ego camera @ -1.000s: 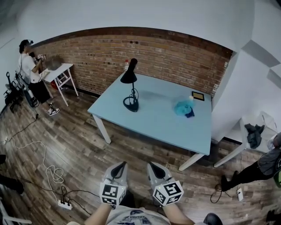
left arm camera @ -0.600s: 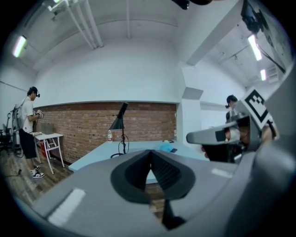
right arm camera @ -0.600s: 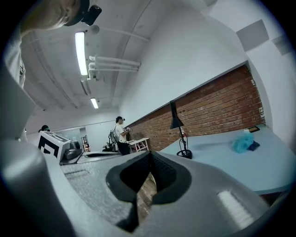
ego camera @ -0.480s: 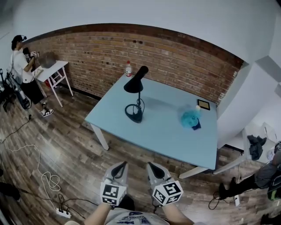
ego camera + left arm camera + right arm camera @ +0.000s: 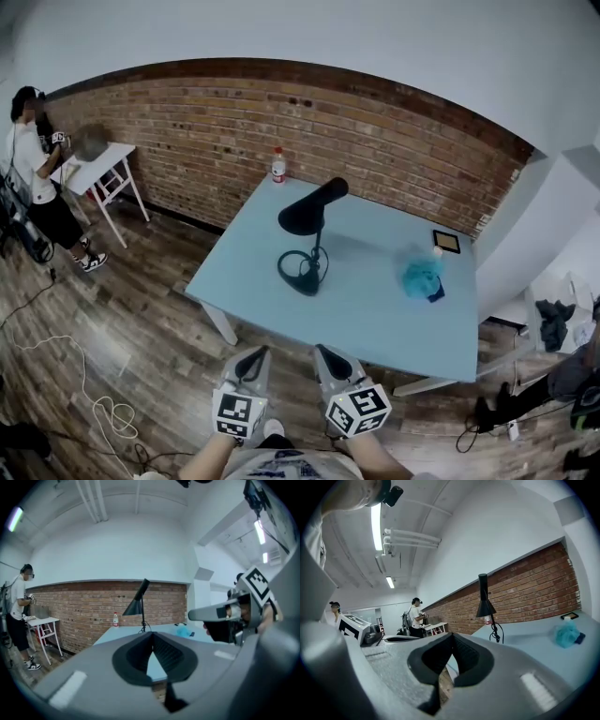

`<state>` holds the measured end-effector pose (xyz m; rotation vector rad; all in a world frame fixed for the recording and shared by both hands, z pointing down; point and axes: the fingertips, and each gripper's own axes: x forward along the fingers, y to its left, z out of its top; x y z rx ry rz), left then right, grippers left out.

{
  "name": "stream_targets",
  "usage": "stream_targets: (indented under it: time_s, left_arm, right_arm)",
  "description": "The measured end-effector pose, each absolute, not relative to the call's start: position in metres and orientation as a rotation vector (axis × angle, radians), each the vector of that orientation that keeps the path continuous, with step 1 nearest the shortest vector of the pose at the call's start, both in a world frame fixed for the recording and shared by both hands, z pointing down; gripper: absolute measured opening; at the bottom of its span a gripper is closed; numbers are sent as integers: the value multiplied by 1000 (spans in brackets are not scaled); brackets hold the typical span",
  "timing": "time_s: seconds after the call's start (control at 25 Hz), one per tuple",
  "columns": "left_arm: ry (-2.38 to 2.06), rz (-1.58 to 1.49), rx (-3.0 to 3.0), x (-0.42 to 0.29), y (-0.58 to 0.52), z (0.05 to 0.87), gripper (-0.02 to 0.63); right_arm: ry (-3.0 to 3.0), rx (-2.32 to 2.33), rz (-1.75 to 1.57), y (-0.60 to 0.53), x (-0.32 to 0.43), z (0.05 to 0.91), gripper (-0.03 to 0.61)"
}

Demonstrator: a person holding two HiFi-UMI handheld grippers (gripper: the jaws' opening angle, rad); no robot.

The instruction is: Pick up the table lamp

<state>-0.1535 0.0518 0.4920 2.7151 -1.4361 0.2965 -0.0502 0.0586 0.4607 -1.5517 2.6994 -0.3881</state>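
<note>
Our left gripper (image 5: 251,367) and right gripper (image 5: 330,367) ride side by side low in the head view. Both have their jaws pressed together with nothing between them, just as a second ago. What has changed is the room. The pale blue table (image 5: 375,314) has grown and swung in, so its near edge now lies just ahead of the grippers, where a broad stretch of wooden floor (image 5: 141,309) lay before. We judge we are closing on the table and the reach has not begun; the jaws have yet to open.

The black table lamp (image 5: 309,214) stands upright on the table's left half, well apart from both grippers, its cord looped at the foot. Behind runs the brick wall (image 5: 216,122). A person (image 5: 33,178) stands at a small white table (image 5: 98,161) far left. A blue bundle (image 5: 422,277) lies right of the lamp, a bottle (image 5: 278,166) at the far corner, and a small dark frame (image 5: 446,242) beyond. Nothing blocks our path; only the loose cord might snag a jaw.
</note>
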Motion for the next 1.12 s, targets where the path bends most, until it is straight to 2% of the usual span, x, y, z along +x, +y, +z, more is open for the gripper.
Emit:
stream_targets:
  time_s: [0.64,1.12]
  left_arm:
    - [-1271,293,2728,-132,-14,515,-8]
    - [-1318,341,2705,-112,-112,517,-8]
  right_arm:
    - [2636,-1715,-445,0,-27,474,-2]
    - [2670,-1618,-420,-110,-10,471,-2]
